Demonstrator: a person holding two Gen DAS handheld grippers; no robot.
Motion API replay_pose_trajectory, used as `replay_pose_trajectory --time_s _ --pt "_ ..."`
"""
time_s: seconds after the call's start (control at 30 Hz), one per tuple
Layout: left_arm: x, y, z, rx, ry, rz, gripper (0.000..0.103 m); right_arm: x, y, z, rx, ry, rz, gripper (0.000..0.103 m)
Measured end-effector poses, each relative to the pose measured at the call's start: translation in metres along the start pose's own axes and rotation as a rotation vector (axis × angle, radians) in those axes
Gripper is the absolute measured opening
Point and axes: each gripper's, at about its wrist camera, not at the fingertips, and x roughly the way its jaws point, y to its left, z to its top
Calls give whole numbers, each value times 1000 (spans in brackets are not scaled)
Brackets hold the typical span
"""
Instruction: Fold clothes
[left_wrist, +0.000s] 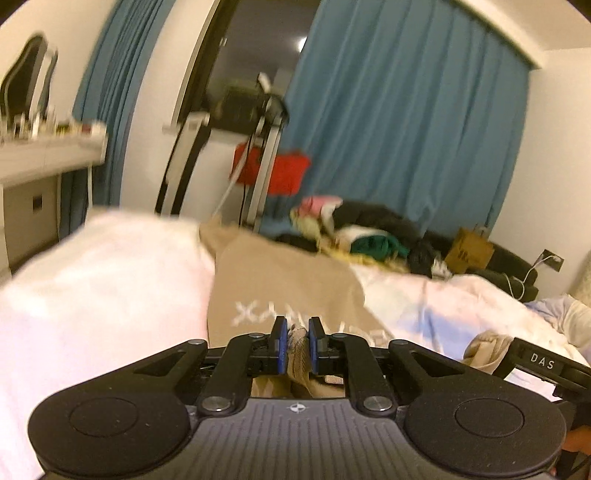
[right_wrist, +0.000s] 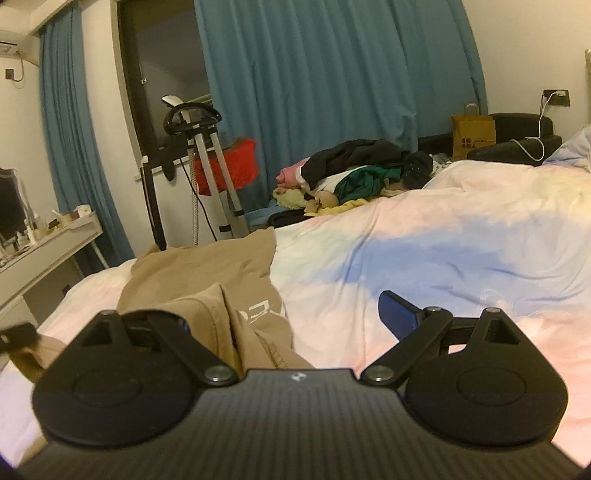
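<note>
Warm dim indoor light; left view motion-blurred; fisheye bending edges.

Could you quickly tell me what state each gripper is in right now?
Left gripper: shut on the tan garment.
Right gripper: open, fingers spread, tan garment lying between them ungripped.

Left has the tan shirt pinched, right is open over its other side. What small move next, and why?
Probably close the right gripper on the tan fold lying between its spread fingers. The left gripper is already shut on the tan shirt, while the right grips nothing, so the shirt is held at one point only. A second grip would let both lift the edge evenly off the bed.
</note>
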Motion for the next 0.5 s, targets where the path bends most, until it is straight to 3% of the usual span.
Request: replay_pose_trajectory --time_s 0.1,0.17,0.4,0.5 --pt "21 13 8 -29 33 6 17 2 -4 -1 17 20 13 94" --pt "33 16 17 -31 44 18 27 3 -6 -2 29 31 21 94" --pt "17 14 16 -19 43 20 53 10 -8 -1 80 53 45 94" --pt "12 -3 14 38 24 12 64 11 -9 -2 90 62 43 94"
